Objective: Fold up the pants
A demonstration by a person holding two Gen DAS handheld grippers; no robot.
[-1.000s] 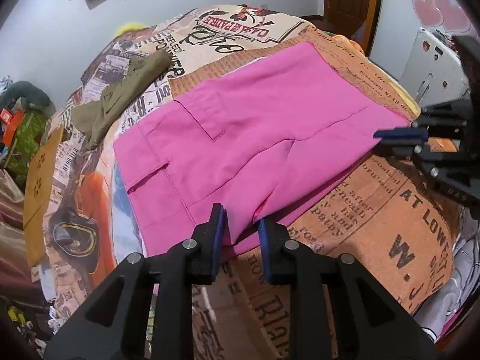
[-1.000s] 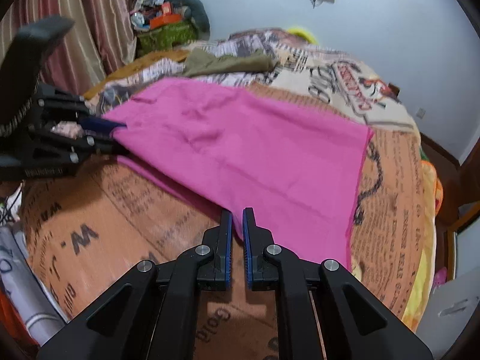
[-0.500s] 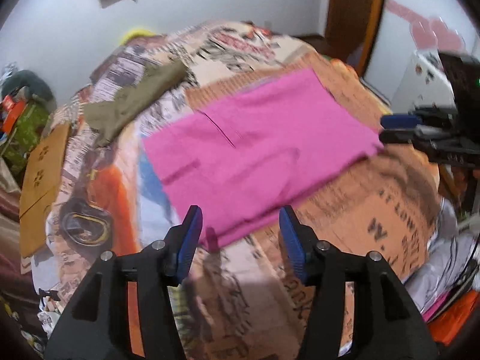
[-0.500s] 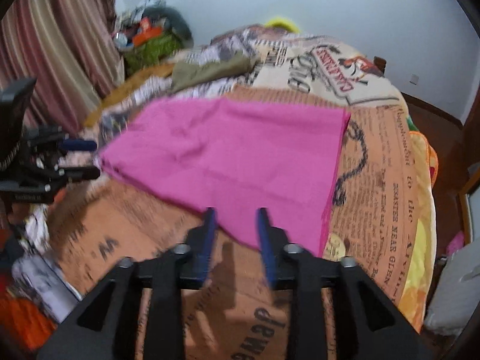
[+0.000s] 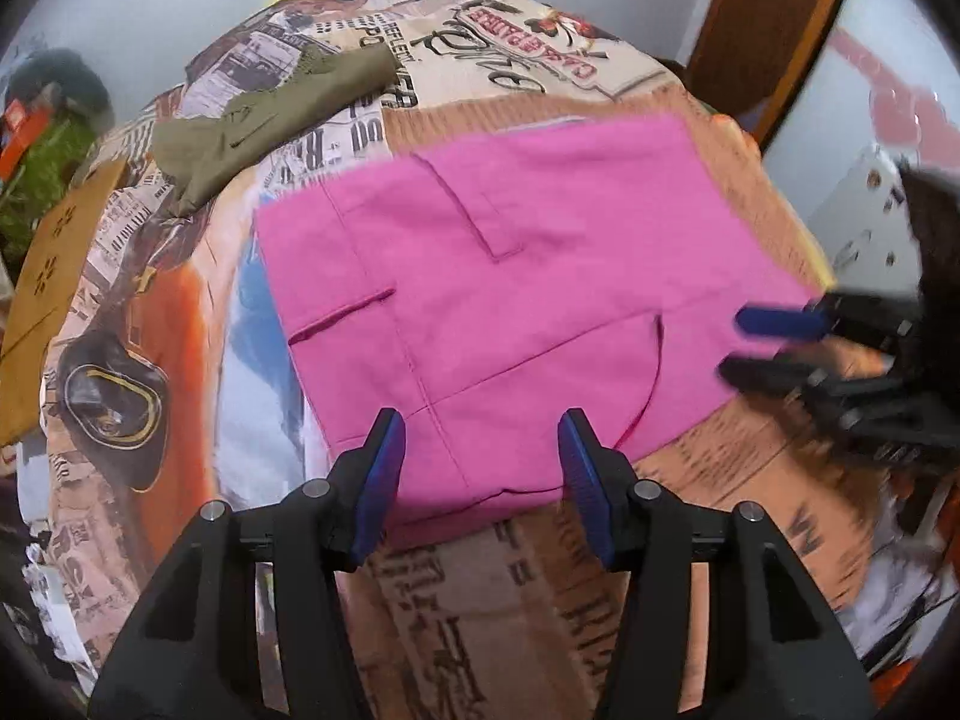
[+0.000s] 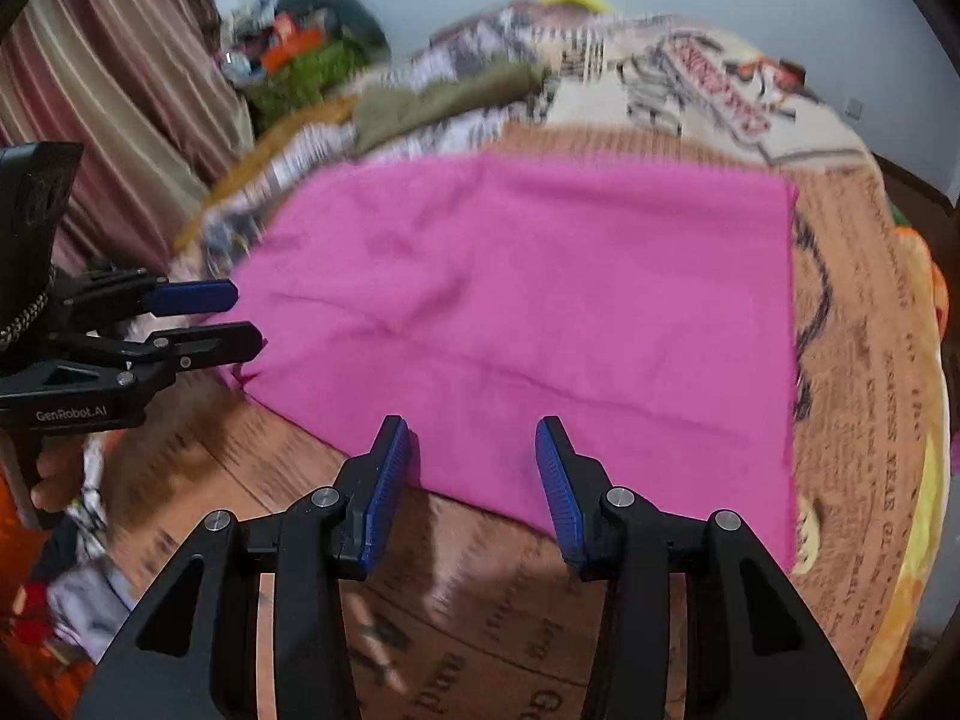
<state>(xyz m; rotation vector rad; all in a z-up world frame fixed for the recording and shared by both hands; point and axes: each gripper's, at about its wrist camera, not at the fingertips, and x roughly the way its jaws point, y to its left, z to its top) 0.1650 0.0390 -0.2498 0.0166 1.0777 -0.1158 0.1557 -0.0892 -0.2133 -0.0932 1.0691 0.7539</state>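
Pink pants (image 5: pixel 510 300) lie flat and folded on the printed bedspread, pockets and seams showing; they also show in the right wrist view (image 6: pixel 540 312). My left gripper (image 5: pixel 480 468) is open and empty, its jaws spread just above the pants' near edge. It shows at the left of the right wrist view (image 6: pixel 234 318). My right gripper (image 6: pixel 474 474) is open and empty above the pants' near edge. It shows blurred at the right of the left wrist view (image 5: pixel 756 348), at the pants' right end.
An olive green garment (image 5: pixel 270 114) lies on the bed beyond the pants. The bedspread (image 5: pixel 480 612) covers the whole bed. Clutter (image 6: pixel 300 60) is piled by the striped curtain (image 6: pixel 120 96). A wooden door frame (image 5: pixel 774 30) and white furniture (image 5: pixel 864 210) stand at the right.
Both grippers have let go of the pants and opened wide. They drew back, then came in close over the near edge. The pants now lie flat.
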